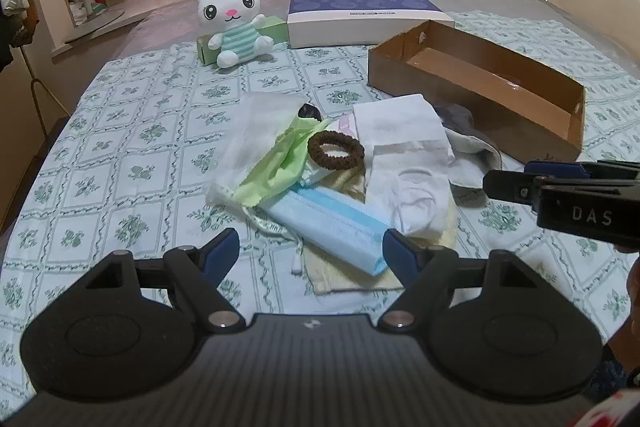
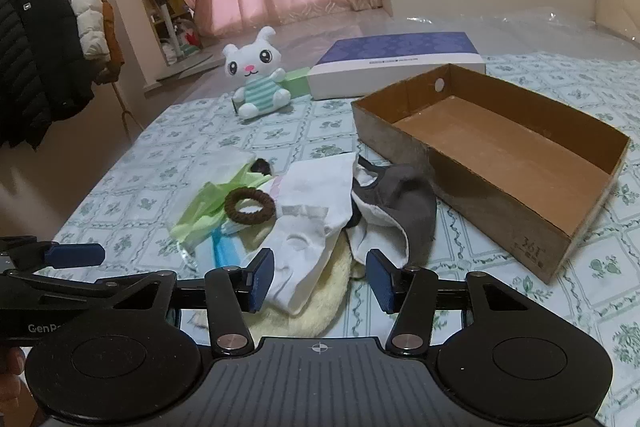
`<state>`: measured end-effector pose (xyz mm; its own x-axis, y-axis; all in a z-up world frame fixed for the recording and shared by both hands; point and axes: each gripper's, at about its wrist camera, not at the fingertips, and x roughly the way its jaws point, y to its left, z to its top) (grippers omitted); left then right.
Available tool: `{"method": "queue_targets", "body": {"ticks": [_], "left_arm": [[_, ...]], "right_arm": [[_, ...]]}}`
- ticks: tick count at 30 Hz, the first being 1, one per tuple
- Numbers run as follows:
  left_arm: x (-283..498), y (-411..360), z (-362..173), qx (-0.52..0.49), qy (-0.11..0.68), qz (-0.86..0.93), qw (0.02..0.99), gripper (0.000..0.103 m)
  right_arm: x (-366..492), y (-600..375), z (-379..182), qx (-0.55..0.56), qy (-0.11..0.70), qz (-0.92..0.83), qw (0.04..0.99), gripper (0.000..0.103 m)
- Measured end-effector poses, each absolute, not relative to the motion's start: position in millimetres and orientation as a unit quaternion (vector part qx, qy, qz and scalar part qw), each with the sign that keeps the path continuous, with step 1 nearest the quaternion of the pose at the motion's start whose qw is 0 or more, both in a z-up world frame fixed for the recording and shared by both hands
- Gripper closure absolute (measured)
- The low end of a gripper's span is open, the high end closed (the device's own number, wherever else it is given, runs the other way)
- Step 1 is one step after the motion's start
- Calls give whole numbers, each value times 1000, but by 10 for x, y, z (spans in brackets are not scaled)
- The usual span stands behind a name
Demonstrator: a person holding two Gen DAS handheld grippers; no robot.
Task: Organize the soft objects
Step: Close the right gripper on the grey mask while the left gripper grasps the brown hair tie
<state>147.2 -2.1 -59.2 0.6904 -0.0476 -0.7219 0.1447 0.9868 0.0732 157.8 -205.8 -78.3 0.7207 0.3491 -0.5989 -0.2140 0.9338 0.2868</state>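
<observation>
A pile of soft things lies on the patterned cloth: a blue face mask (image 1: 332, 223), a green mask (image 1: 280, 163), a brown hair scrunchie (image 1: 335, 149), white socks (image 1: 412, 163), a grey sock (image 2: 404, 211) and a pale yellow cloth (image 2: 308, 311). My left gripper (image 1: 310, 247) is open, its jaws either side of the blue mask's near end. My right gripper (image 2: 320, 277) is open over a white sock (image 2: 304, 247) and the yellow cloth. An empty brown cardboard box (image 2: 500, 151) stands right of the pile.
A white plush bunny (image 1: 234, 23) sits against a green box (image 1: 276, 27) at the back. A purple and white flat box (image 1: 360, 15) lies behind the cardboard box (image 1: 480, 87). The bed's left edge drops off; coats (image 2: 44, 47) hang at left.
</observation>
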Motion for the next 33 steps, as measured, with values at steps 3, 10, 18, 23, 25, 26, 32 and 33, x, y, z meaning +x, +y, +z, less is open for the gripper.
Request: {"method": "queue_targets", "body": {"ticks": [3,10,18,23,25,26,32,33], "left_arm": [[1576,-37,-635,66,391,-54,916,34],[1830,-125,-708,71,389,-66,916,35],[2098,-252,-827,87,383,-80,916,40],[2264,-278,-944,93,384,-80,915,43],[2330,-291,-984,95,384,-80,915,44],[2365,-294,-1006,96,385,-81,914,44],[2527,-290,-1079,84,388,-82,914,50],[2547,-292,-1085,82,388,-82,914,51]], "right_arm": [[1658,-2060,-810,93,334,151,926,51],[1866,-2150,-906,84,330,123,932,51],[2104,-2295,-1126,74,342,90,932,51],[2225,-2340,-1315,79,364,85,924,51],[2262,-2354,-1356,86,367,88,922,51],[2282,-2361,-1371,90,369,89,921,51],[2379,-2382,-1414,101,368,90,920,51],[2388,-2384,-1422,101,368,90,920,51]]}}
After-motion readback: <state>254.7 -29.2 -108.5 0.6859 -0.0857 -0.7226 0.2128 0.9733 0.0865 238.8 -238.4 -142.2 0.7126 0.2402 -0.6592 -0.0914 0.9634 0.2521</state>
